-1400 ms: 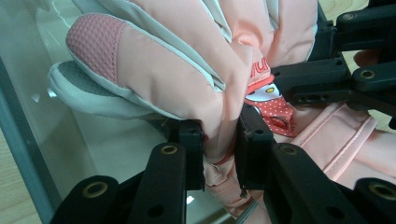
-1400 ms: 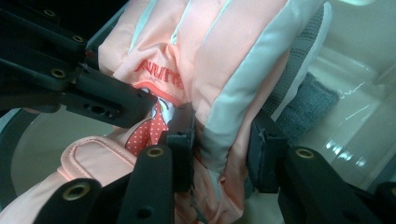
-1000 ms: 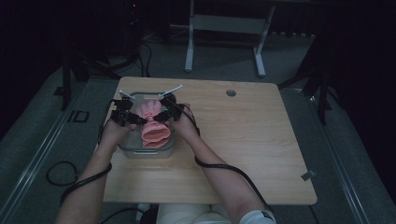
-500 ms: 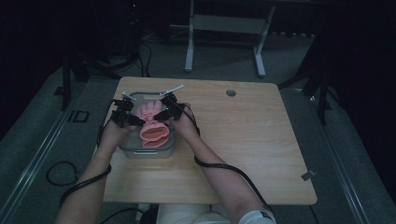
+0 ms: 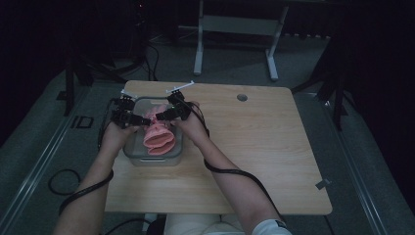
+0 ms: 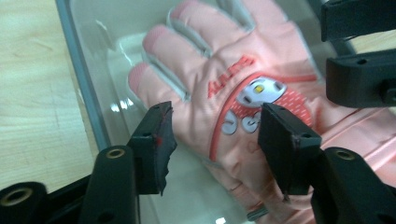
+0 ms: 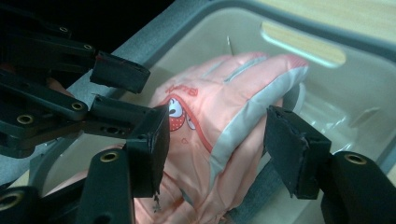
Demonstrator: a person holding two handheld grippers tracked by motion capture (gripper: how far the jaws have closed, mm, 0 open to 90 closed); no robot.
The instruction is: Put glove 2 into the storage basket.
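A soft pink winter glove (image 6: 243, 88) with grey trim and a little cartoon picture lies in a clear see-through plastic box (image 5: 131, 147) on the light wooden table (image 5: 254, 147). The finger part of the glove is down inside the box. The cuff end (image 5: 159, 142) looks like it rides up toward the near wall, on the person's side.

The left tongs (image 6: 215, 140) are spread apart. Nothing is pinched between them. The glove is right in front of them, with its picture just past the gap and its fingers farther off. The right tongs (image 7: 217, 135) are spread apart too. The side of the glove, with its grey edge, sits just past the gap between them, and it is hard to tell if they touch it. In the right gripper view, the left tongs show just beside the right ones, on the other side of the glove.

So the glove is mostly in the box already. That part looks done. What seems left is small: maybe push the cuff down so the whole glove lies flat inside, then lift both tongs away. No lid for the box can be seen on the table.
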